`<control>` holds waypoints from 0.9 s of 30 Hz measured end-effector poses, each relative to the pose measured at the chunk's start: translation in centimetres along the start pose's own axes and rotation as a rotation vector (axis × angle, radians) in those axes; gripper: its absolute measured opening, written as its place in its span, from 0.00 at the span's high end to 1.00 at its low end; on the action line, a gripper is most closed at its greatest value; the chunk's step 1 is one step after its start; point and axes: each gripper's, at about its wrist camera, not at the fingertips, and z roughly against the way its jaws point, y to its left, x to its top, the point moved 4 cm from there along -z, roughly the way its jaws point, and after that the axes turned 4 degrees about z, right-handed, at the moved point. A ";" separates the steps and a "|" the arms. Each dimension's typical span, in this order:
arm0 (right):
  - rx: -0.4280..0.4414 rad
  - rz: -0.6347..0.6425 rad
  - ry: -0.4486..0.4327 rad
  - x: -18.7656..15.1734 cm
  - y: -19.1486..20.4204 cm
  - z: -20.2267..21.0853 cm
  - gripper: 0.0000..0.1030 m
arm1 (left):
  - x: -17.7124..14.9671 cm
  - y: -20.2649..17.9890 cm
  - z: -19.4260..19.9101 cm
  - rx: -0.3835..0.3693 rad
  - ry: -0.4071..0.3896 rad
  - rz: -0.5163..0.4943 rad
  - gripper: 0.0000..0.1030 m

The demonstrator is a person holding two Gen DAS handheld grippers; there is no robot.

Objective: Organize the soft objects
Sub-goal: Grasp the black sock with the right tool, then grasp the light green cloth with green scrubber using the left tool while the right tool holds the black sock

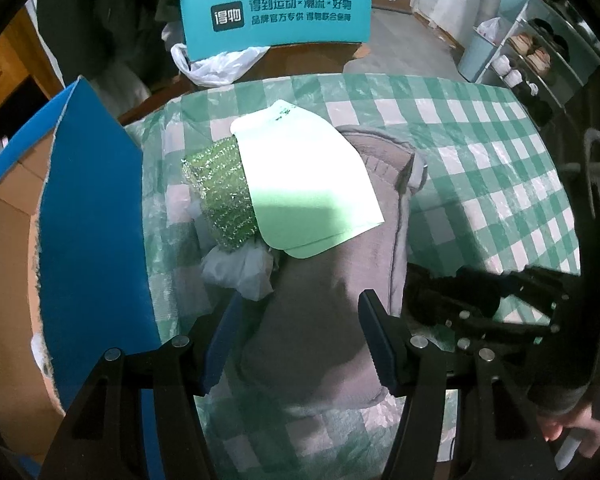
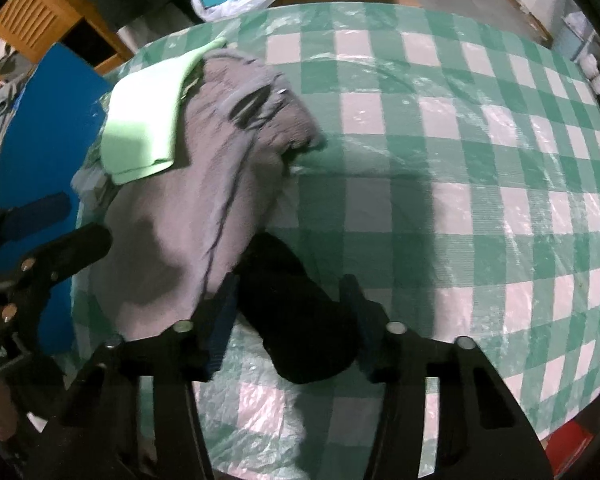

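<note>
Half the black cloth (image 2: 300, 312) hides between right gripper (image 2: 288, 320) fingers.

Both grippers pointed steeply down over the tabletop (image 1: 480, 140). The left gripper (image 1: 296, 340) stood with jaws wide apart astride the grey garment (image 1: 320, 320), its pads clear of the cloth. The right gripper (image 2: 288, 320), beside it, had its jaws around a black cloth (image 2: 300, 320), pads against its sides.

A glossy, crinkled plastic sheet (image 2: 440, 128) covers the checked cloth; the grey garment (image 1: 320, 320) is matt, soft fabric; the green scouring pad (image 1: 224, 192) glitters, coarse-woven.
</note>
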 end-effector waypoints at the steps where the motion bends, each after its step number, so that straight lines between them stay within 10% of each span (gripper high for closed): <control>1: -0.002 0.007 0.001 0.0 0.1 -0.1 0.58 | 0.1 0.0 0.0 -0.006 -0.001 0.004 0.40; 27: -0.008 -0.104 -0.094 0.1 -3.8 3.8 0.60 | 3.6 -3.0 -3.2 0.050 -0.048 0.025 0.32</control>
